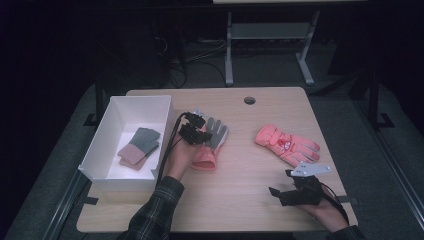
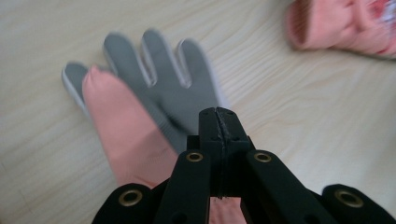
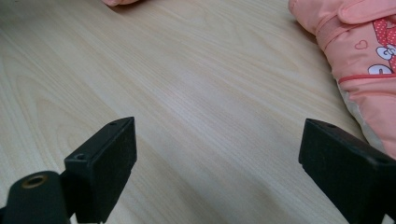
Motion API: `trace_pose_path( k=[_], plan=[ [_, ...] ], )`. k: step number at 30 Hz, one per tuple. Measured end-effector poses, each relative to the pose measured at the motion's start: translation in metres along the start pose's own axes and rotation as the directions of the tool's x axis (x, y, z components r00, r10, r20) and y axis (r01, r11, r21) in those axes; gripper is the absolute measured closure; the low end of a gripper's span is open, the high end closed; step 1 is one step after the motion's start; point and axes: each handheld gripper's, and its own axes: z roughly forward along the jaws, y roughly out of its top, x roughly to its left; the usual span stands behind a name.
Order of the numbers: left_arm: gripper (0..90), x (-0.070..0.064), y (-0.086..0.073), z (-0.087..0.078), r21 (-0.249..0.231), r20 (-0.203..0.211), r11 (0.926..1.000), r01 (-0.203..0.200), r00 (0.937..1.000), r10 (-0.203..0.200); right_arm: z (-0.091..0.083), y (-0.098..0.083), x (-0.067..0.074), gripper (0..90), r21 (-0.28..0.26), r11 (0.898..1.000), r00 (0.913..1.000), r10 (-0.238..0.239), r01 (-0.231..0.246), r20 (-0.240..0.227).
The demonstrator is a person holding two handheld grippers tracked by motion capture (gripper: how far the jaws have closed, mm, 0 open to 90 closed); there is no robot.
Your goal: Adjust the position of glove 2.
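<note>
- left gripper (image 1: 196,134) sat over the grey and pink glove (image 1: 212,141), jaws pressed together; in the left gripper view the tips met over the glove's grey palm (image 2: 177,93), couldn't tell if any fabric was pinched between them.
- that glove lay flat on the table (image 1: 240,195), fingers pointing away from the person, pink cuff nearest them, just right of the white bin (image 1: 112,131).
- left hand (image 1: 179,159) came in from a plaid sleeve (image 1: 157,210).
- right gripper (image 1: 295,192) rested near the table's front right edge, jaws wide apart, nothing between them but bare wood.
- pink padded glove (image 1: 287,144) lay beyond the right gripper, well apart from the other glove; in the right gripper view it sat off to the right (image 3: 364,60), not touched.
- white bin held a folded grey and pink knit glove (image 1: 139,147).
</note>
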Motion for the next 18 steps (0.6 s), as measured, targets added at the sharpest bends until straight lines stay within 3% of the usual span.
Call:
trace_pose_path(
  k=[6, 13, 18],
  plan=[
    [89.7, 0.007, -0.01, 0.015, 0.012, 0.012, 0.9995, 0.027, 0.9995, -0.028, 0.0, 0.0, 0.0, 11.0, 0.001, 1.0, 1.0, 0.0, 0.0, -0.001],
    [89.8, 0.003, -0.012, 0.02, 0.049, 0.031, 0.9988, -0.002, 0.9995, 0.001, 0.001, 0.0, 0.001, 11.0, 0.004, 1.0, 1.0, -0.004, 0.005, -0.002],
    [89.8, -0.003, -0.016, 0.02, 0.046, 0.058, 0.9989, -0.012, 0.9982, 0.009, 0.002, 0.0, 0.0, 11.1, 0.007, 1.0, 1.0, 0.0, 0.0, 0.0]
  ],
)
